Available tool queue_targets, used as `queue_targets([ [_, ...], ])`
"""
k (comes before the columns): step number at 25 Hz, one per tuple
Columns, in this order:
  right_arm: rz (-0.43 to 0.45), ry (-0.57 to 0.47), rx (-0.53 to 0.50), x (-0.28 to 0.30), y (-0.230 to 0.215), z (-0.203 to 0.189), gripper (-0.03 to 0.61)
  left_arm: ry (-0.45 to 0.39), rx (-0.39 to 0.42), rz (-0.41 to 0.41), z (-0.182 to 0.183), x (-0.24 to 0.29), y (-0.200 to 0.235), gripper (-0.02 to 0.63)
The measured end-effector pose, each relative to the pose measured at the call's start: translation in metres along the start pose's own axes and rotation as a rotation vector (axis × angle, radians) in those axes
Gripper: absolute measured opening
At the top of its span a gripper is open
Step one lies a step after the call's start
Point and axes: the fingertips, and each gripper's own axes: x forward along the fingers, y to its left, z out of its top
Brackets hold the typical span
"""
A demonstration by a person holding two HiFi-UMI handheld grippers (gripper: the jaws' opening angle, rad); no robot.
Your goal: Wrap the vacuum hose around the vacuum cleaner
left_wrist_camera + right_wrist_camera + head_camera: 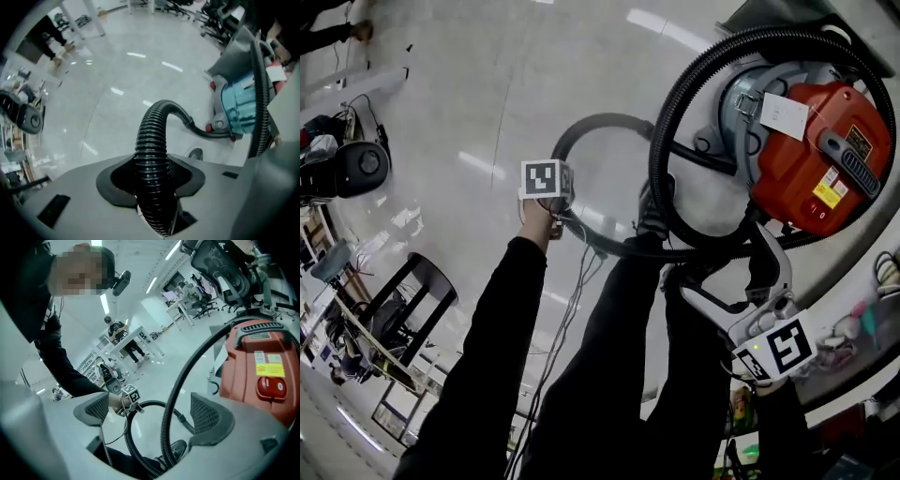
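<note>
- The vacuum cleaner [814,155] stands on the floor [534,75] at the head view's upper right.
- The corrugated hose [660,141] arcs around the cleaner's drum side. A smaller slack loop lies to the left, away from the body.
- The left tongs [151,180] sit on that slack loop, well apart from the cleaner. The hose runs lengthwise out between the jaws, then bends right toward the machine.
- The left tongs appear pinched on the hose, with both pads against its ribs.
- The right tongs [151,412] are nearer the cleaner, spread wide and holding nothing. The hose passes beyond the gap, untouched.
- The coming move likely carries the slack loop rightward onto the body.
</note>
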Motion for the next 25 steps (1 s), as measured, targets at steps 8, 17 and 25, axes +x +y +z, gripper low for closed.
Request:
queue_targets([
  [8, 0.226, 0.039, -0.053, 0.026, 0.109, 0.043, 0.557, -0.377, -0.353, 0.004, -0.064, -0.172, 0.042, 0.175],
  [17, 0.252, -0.062, 0.063, 0.031, 0.112, 0.108, 0.557, -1.058, 0.016, 0.014, 0.046, -0.342, -0.029, 0.179],
  [25, -0.021, -0.192, -0.256, -0.038, 0.035, 0.188, 0.557, -1.334, 0.618, 0.053, 0.114, -0.444, -0.158, 0.178],
])
